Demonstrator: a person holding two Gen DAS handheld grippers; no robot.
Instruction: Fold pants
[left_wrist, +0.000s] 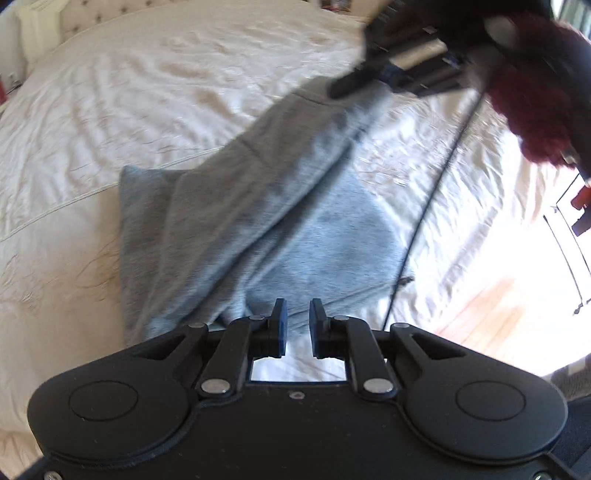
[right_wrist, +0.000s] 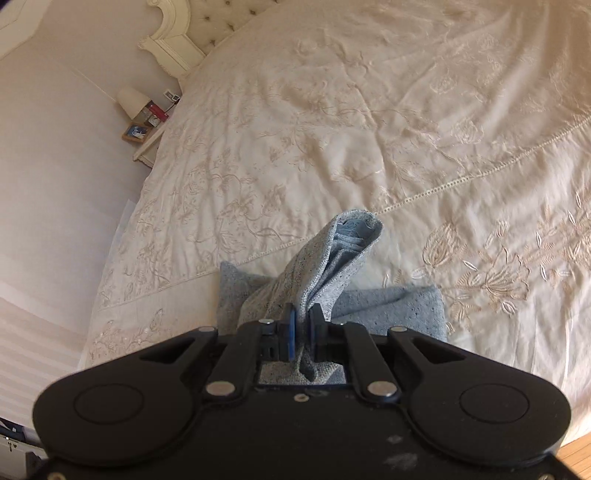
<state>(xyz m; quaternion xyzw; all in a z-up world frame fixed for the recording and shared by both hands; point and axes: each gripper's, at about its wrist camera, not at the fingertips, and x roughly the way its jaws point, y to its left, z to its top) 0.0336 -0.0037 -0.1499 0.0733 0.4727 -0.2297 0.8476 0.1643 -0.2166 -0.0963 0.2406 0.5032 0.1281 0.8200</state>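
On embroidered bedspread (right_wrist: 332, 110) | gray knit pants (right_wrist: 332, 266) | right gripper (right_wrist: 303, 332) pinching fold

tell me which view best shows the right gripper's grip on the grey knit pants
The right wrist view: the right gripper pinches a lifted fold of the grey knit pants between its pads. The left wrist view shows that gripper blurred, fabric hanging from it.

Looks like a home bedroom: big bed (right_wrist: 369, 110), tufted headboard (right_wrist: 207, 22), nightstand (right_wrist: 149, 142) with lamp (right_wrist: 131, 100), wood floor (left_wrist: 491, 317).
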